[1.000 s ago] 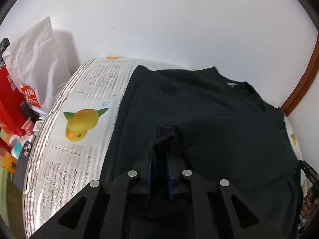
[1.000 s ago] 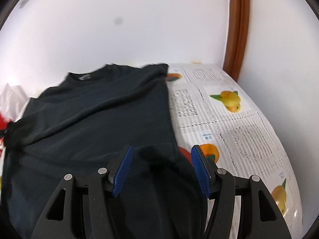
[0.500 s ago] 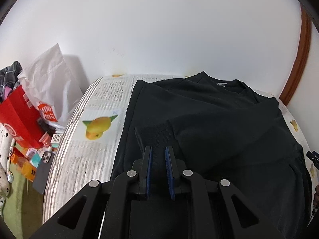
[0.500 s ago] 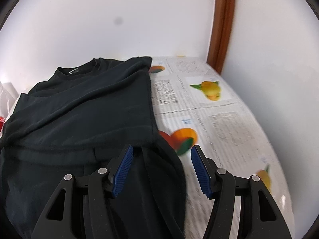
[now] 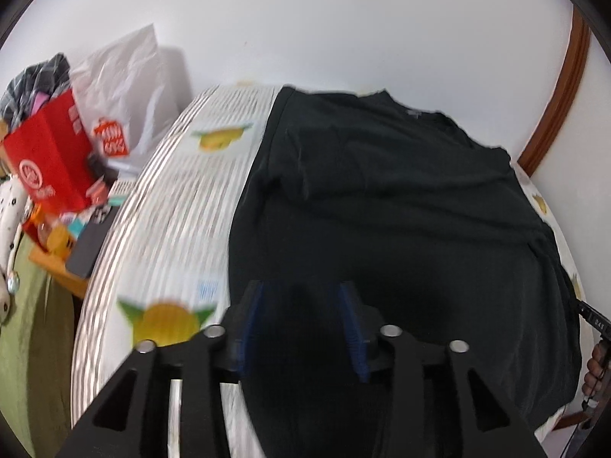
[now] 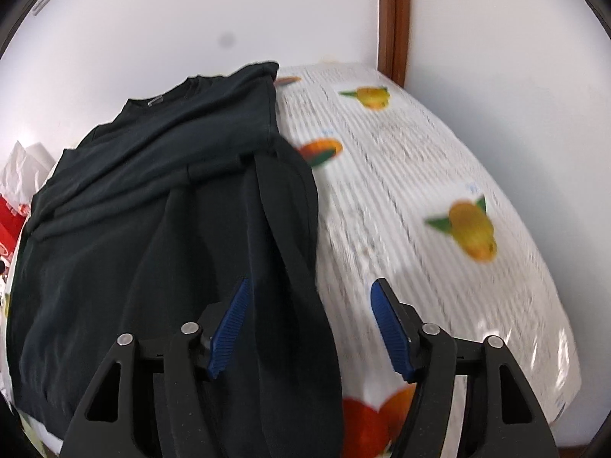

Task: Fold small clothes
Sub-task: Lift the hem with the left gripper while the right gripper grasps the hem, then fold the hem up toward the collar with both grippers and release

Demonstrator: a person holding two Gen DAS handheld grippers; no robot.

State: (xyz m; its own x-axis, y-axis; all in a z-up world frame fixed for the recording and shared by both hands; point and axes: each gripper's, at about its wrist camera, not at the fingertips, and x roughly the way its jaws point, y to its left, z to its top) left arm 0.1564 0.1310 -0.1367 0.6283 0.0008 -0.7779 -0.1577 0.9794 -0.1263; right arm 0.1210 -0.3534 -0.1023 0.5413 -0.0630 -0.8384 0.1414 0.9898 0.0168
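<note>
sleeves look folded in on black shirt [image 5: 401,206], lying on worktop [image 6: 420,191] ahead of both. left gripper [image 5: 301,328] jaws opening, right gripper [image 6: 309,324] opening too, nothing pinched. next guess: grab hem near grippers, fold toward collar.

Left tongs [image 5: 301,322] opening, cuff let go, now clear above the black sweatshirt [image 5: 401,206]. Right tongs [image 6: 309,324] opening slightly. Both drawn back toward the near hem.
</note>
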